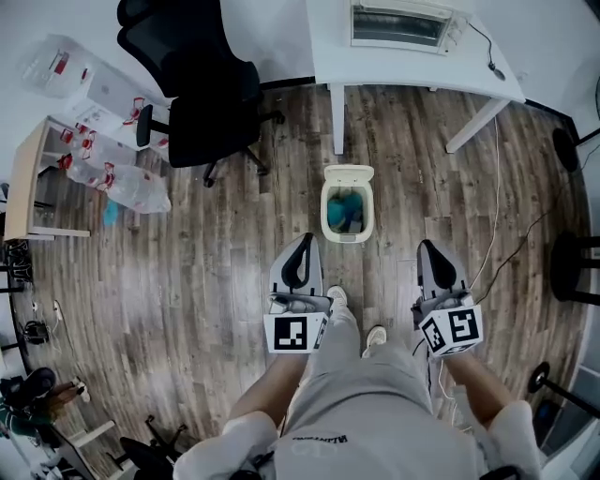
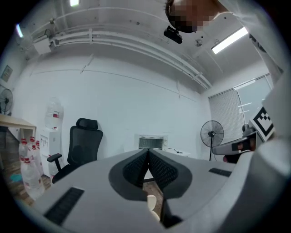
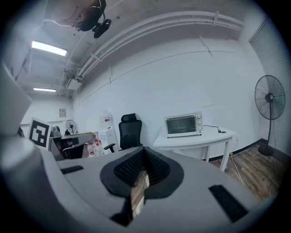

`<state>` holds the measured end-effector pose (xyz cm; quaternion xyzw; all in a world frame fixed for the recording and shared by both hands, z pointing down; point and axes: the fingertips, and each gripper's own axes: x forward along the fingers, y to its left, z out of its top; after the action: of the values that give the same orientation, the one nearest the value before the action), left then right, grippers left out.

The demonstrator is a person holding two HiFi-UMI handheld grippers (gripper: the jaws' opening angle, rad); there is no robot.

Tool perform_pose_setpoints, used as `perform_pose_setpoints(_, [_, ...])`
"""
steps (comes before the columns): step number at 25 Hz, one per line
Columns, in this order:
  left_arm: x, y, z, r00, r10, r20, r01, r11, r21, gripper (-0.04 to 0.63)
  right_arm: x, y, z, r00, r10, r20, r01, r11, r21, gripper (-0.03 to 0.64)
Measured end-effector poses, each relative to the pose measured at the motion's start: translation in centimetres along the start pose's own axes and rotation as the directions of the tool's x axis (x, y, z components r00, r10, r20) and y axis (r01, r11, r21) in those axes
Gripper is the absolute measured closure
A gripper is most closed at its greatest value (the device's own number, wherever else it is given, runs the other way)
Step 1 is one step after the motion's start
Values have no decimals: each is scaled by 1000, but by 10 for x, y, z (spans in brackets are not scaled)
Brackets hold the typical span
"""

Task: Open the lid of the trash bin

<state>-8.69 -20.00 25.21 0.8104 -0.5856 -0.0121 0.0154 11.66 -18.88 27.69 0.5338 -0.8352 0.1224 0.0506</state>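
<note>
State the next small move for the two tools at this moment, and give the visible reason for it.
Probably no move toward the bin is needed, so hold both tools back. The lid already stands tipped up at the far side of the trash bin, and blue-green contents show inside. The left tool and right tool are shut, empty and well short of the bin.

A wood-plank floor is bounded by white walls, and light is given by ceiling strip lights. A black office chair and a white worktop bearing a toaster oven are set along the wall. A pedestal fan is seen further along.
</note>
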Motion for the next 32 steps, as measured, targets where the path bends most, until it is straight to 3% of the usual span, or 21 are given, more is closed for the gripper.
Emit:
perform_pose_setpoints(10, [-122,-84,35,994,86,74,-89,995,42,595,-154,3,1,996,50,79,-49,999,-8,601])
perform_pose_setpoints(18, [-218,-174,38,995,81,63,-85,994,70,595,-276,-10,-26,996,43,81,-46,998,39,601])
perform_pose_setpoints(26, [-268,-197,59,994,70,88,-78,993,90,595,-324,11,-29,994,57,97,-61,997,37,601])
perform_pose_setpoints(32, [-285,-182,65,994,51,92,-59,995,84,595,-327,34,-27,994,48,97,-52,998,35,601])
